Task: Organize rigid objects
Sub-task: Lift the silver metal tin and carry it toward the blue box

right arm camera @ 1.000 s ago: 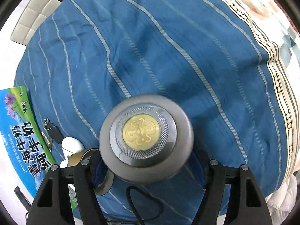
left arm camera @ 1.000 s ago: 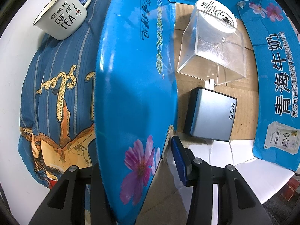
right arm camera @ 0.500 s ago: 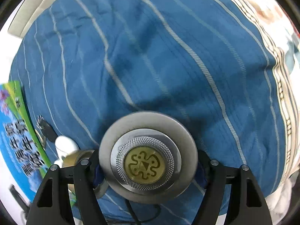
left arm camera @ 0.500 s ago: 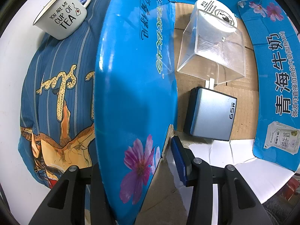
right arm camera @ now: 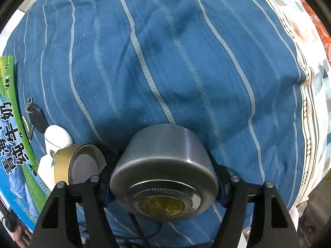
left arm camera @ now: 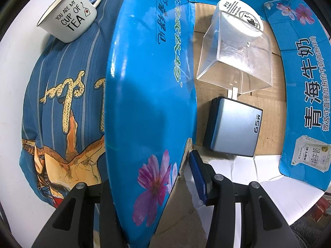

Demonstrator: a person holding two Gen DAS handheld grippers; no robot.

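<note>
My left gripper (left arm camera: 149, 188) is shut on the upright blue side flap (left arm camera: 149, 95) of an open cardboard milk box. Inside the box lie a grey 65W charger (left arm camera: 233, 128), a clear plastic case (left arm camera: 235, 62) and a white round lid (left arm camera: 242, 16) behind it. My right gripper (right arm camera: 163, 188) is shut on a round grey metal tin (right arm camera: 165, 171) with a gold emblem on its lid, held just above the blue striped bedcover (right arm camera: 165, 62).
A white mug (left arm camera: 68, 20) reading "YOU ARE MY CUP OF TEA" stands on a blue pillow at the left wrist view's top left. By the box wall (right arm camera: 12, 144) in the right wrist view lie a tape roll (right arm camera: 78, 165), a white object (right arm camera: 55, 138) and a black key fob (right arm camera: 36, 117).
My right gripper has tipped the tin, so its side wall shows and the lid faces down toward me. The tin sits lower in view. The left gripper and box have not moved.
</note>
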